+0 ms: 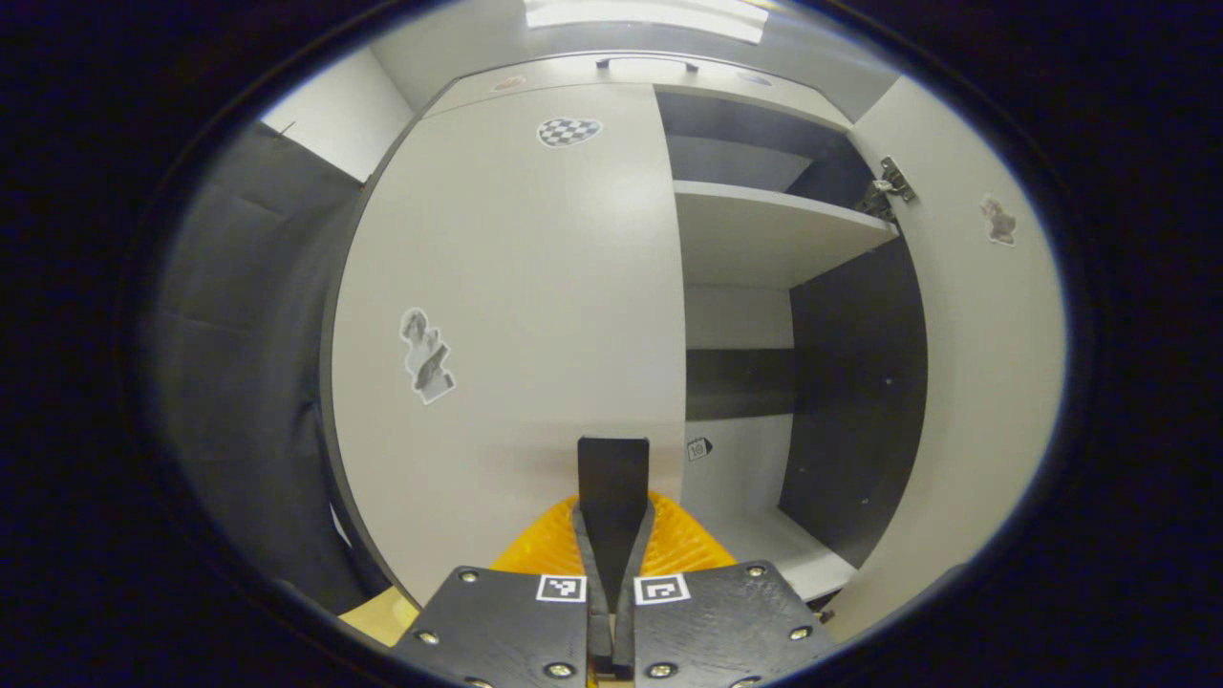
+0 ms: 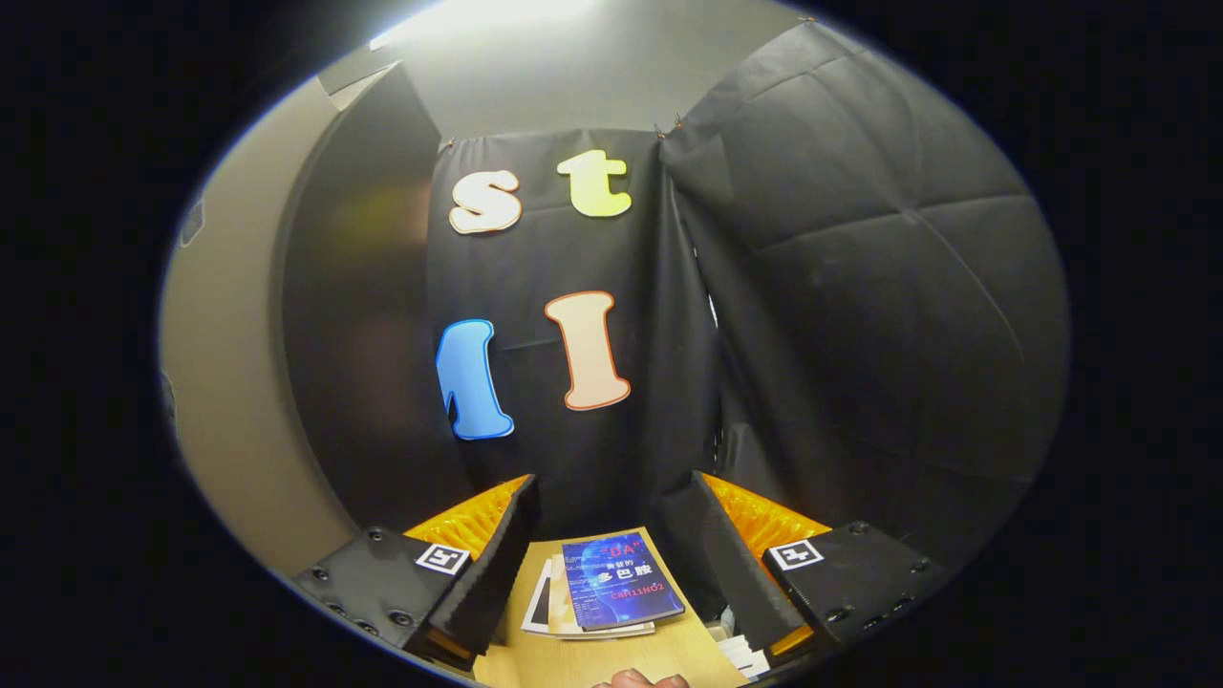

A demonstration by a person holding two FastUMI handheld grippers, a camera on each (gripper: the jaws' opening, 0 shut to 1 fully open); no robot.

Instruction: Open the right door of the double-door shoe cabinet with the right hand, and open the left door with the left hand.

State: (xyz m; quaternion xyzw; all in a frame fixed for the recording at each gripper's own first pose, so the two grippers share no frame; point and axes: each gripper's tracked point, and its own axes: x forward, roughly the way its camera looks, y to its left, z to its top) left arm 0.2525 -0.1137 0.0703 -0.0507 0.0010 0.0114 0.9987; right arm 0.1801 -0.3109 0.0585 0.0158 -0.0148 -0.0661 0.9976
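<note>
Facing the shoe cabinet (image 1: pixel 535 287), the left gripper view showed its left door (image 1: pixel 516 315) shut, a smooth pale panel bearing stickers, and its right door (image 1: pixel 984 382) swung wide on a metal hinge (image 1: pixel 889 186), exposing flat pale shelves (image 1: pixel 764 229) and dark inner walls. The left tongs (image 1: pixel 612 497) were pressed together just before the left door's free edge. In the right gripper view, the right tongs (image 2: pixel 611 535) stood apart, gripping nothing, above a wooden counter (image 2: pixel 611 659) carrying a stack of books (image 2: pixel 611 583), before the booth's creased black cloth wall (image 2: pixel 860 287).
</note>
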